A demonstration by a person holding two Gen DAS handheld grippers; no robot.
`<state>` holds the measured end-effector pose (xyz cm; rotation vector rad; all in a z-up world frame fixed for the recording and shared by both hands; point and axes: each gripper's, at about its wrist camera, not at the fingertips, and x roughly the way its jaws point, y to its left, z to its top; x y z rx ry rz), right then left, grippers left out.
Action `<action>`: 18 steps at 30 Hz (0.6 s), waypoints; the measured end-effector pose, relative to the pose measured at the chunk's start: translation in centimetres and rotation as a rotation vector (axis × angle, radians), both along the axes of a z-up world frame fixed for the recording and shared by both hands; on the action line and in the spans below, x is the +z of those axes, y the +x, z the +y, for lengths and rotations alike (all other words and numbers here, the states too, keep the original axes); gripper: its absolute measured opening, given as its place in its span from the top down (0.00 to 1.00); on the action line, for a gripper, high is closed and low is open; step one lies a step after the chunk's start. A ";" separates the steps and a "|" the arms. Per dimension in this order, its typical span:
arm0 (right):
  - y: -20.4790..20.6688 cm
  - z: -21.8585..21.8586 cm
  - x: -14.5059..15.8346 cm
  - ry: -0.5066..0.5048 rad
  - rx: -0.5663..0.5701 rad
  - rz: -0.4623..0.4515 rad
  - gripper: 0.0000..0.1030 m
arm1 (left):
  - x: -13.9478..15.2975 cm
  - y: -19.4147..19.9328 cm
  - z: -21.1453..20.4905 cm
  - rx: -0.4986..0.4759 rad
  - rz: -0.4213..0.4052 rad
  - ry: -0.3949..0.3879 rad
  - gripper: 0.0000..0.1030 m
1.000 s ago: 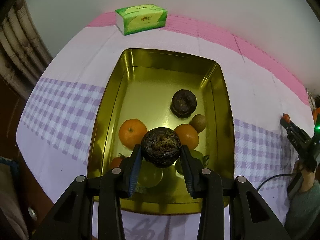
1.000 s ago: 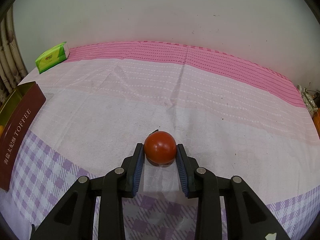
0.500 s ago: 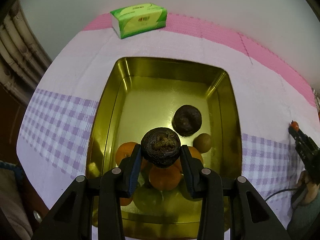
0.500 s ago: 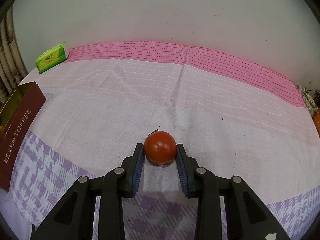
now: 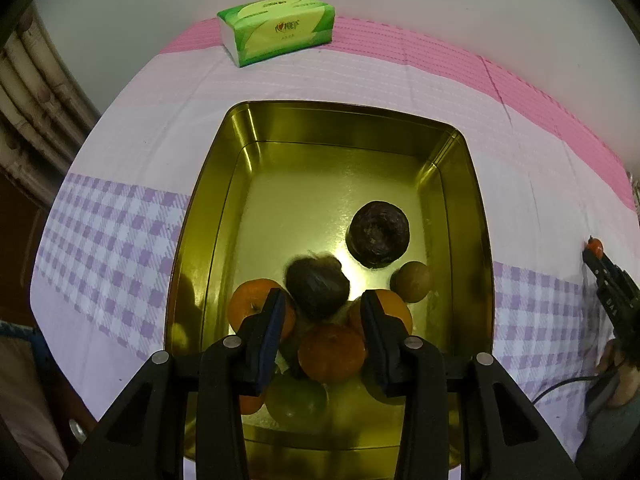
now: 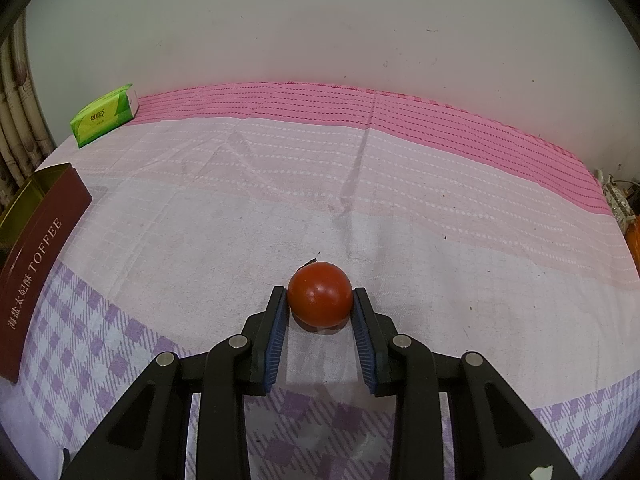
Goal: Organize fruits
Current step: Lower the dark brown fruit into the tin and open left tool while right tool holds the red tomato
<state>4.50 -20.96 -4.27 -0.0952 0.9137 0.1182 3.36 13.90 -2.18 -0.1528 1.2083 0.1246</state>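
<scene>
Most fruit already sits in the gold tin [image 5: 476,216]: oranges, two dark fruits, a green one. The blurred dark fruit [image 5: 316,286] lies loose just beyond the left gripper [image 5: 323,312], whose jaws stand slightly apart, empty. On the surface (beside the tin), the right gripper [image 6: 320,306] clamps the tomato [image 6: 320,299], not yet binned.

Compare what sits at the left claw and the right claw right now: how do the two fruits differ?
At the left claw, the dark wrinkled fruit is motion-blurred and clear of the pads, dropping into the gold tin; the red tomato is gripped by the right claw. The dark fruit is blackish and rough; the tomato is smooth and glossy. The dark fruit is above the oranges; the tomato is alone on the tablecloth. Both are roundish.
</scene>
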 end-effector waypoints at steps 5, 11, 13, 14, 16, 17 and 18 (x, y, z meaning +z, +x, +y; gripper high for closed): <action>0.0 0.0 0.0 0.001 0.000 0.000 0.71 | 0.1 -0.1 0.4 0.000 0.004 -0.002 0.60; 0.0 0.0 0.0 0.004 0.000 0.000 0.71 | 1.2 -1.5 1.2 0.000 -0.026 0.006 0.59; 0.0 0.0 0.0 0.004 0.000 0.000 0.71 | 2.0 -2.2 1.6 0.006 -0.048 0.016 0.54; 0.0 0.0 0.0 0.004 0.000 0.000 0.71 | 2.4 -2.6 1.9 0.012 -0.059 0.022 0.50; 0.0 0.0 0.0 0.005 0.000 0.000 0.71 | 3.3 -3.4 2.3 0.023 -0.088 0.033 0.48; -0.1 0.0 0.0 0.007 0.000 0.001 0.71 | 3.7 -3.7 2.5 0.029 -0.097 0.041 0.46; 0.0 0.0 0.0 0.008 0.000 0.001 0.71 | 4.0 -4.1 2.8 0.035 -0.104 0.050 0.46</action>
